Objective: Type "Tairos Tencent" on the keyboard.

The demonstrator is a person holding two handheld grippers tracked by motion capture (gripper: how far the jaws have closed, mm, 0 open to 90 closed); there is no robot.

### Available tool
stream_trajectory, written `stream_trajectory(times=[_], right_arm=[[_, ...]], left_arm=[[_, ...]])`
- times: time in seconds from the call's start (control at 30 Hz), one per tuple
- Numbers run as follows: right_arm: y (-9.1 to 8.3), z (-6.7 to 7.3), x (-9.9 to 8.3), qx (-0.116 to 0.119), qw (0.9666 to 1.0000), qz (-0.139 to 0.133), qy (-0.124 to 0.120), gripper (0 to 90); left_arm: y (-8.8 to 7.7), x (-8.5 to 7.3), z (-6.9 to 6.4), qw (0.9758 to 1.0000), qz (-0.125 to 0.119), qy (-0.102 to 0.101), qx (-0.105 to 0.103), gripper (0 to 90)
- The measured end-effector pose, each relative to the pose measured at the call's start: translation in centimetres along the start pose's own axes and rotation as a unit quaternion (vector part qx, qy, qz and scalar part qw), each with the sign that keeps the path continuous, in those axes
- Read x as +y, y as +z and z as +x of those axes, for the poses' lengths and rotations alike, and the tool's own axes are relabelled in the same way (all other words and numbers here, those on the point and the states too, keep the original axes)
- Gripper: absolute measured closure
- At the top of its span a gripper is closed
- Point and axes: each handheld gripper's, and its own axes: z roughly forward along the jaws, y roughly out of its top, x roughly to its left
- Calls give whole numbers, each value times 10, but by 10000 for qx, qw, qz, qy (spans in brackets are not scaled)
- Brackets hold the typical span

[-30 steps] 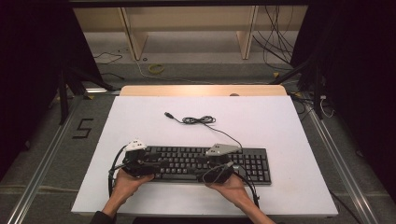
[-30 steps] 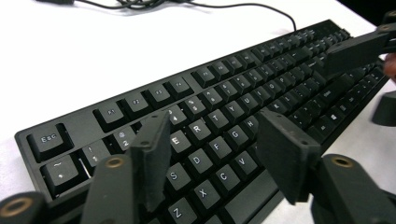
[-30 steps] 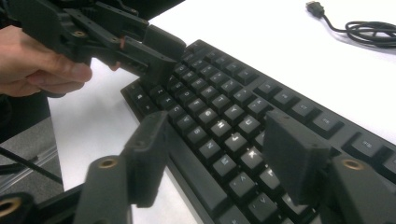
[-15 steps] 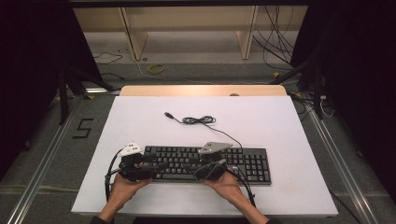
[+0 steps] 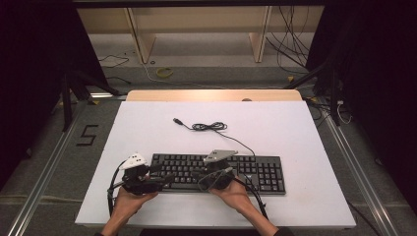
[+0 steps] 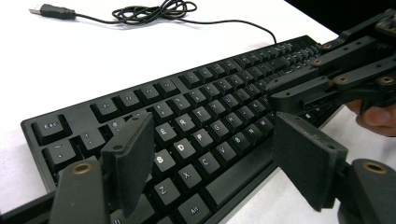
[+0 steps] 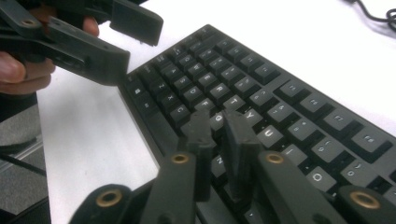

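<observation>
- While I keep both hands low at the near edge of the bench, the black keyboard lies flat across its near half, long side toward me, so the key rows can be reached from my side.
- Left gripper: I hold it at the keyboard's left end. Its fingers have just been opening and stand wide apart above the letter keys; nothing is between them and they grip nothing. My reading is that this spread keeps both fingers off the caps.
- Right gripper: I hold it over the middle of the keyboard. Its fingers have just been closing and are now almost together with nothing between them, forming one narrow tip. That tip points down at the row around Y and U; I judge this suits pressing a single key. Whether it touches a cap, I cannot tell.
- The keyboard's cable runs from the far edge to a loose coil, with the USB plug lying free on the bench. It is well apart from both grippers, so it will not snag.
</observation>
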Motion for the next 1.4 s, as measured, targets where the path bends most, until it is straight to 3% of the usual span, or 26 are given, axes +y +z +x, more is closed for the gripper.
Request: stream_trajectory(times=[0.27,0.77,0.9,1.1,1.4], right_arm=[[11,-1,-3,-124,9995,272,-50,899],[22,-1,-9,-192,9983,535,-111,900],[22,0,-10,-245,9982,520,-171,900],[21,0,-9,-214,9986,475,-30,900],[-1,-8,-6,-157,9998,19,126,735]], left_arm=[[-3,-4,-1,10000,-59,1,21,290],[-3,-5,0,10000,-40,23,39,290],[-3,-5,0,10000,-31,25,46,290],[-3,-5,1,10000,-14,24,64,290],[-1,-6,0,10000,20,29,79,298]])
